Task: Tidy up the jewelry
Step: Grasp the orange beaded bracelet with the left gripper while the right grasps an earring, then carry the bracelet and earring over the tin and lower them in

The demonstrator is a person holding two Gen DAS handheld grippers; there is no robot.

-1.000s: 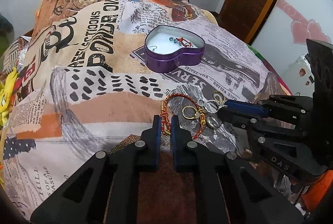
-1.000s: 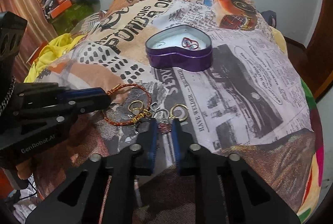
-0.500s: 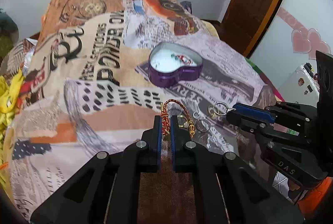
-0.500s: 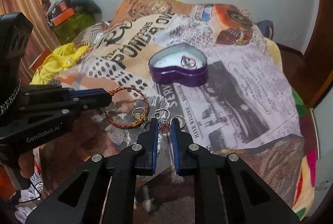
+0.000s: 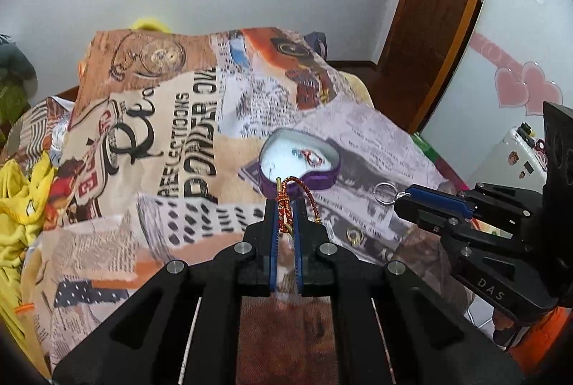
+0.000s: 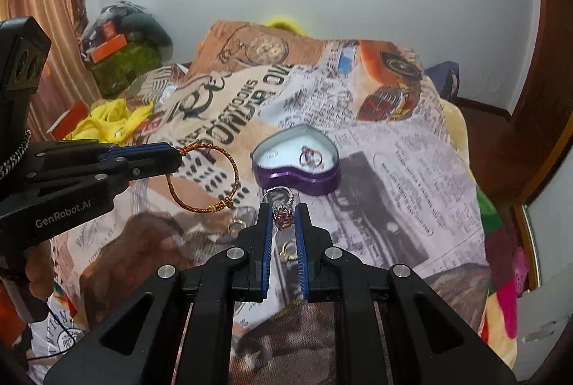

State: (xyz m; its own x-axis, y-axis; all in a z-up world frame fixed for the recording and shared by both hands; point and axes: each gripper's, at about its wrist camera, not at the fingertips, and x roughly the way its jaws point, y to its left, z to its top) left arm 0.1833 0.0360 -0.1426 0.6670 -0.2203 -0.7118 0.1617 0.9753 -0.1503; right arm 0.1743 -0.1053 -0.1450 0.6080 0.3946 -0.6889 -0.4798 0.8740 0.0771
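Note:
My left gripper (image 5: pixel 285 206) is shut on a red-and-gold cord bracelet (image 5: pixel 284 202) and holds it above the bed; the bracelet hangs as a loop in the right wrist view (image 6: pixel 206 179). My right gripper (image 6: pixel 283 209) is shut on a silver ring with a pink stone (image 6: pixel 283 215), lifted off the bed; it also shows in the left wrist view (image 5: pixel 385 193). A purple heart-shaped tin (image 5: pixel 299 163) (image 6: pixel 295 163) sits open on the bed ahead of both grippers, with small jewelry inside. Gold rings (image 6: pixel 288 250) (image 5: pixel 352 236) lie on the bedspread below.
The bed carries a newspaper-print spread (image 5: pixel 161 141). Yellow cloth (image 5: pixel 18 191) lies at the left edge. A wooden door (image 5: pixel 437 9) and a wall with pink hearts (image 5: pixel 526 91) stand to the right. A box pile (image 6: pixel 118 62) sits at the back left.
Both grippers have risen off the bedspread, the left lifting the cord bracelet and the right lifting the pink-stone ring. The gold rings stay on the bed.

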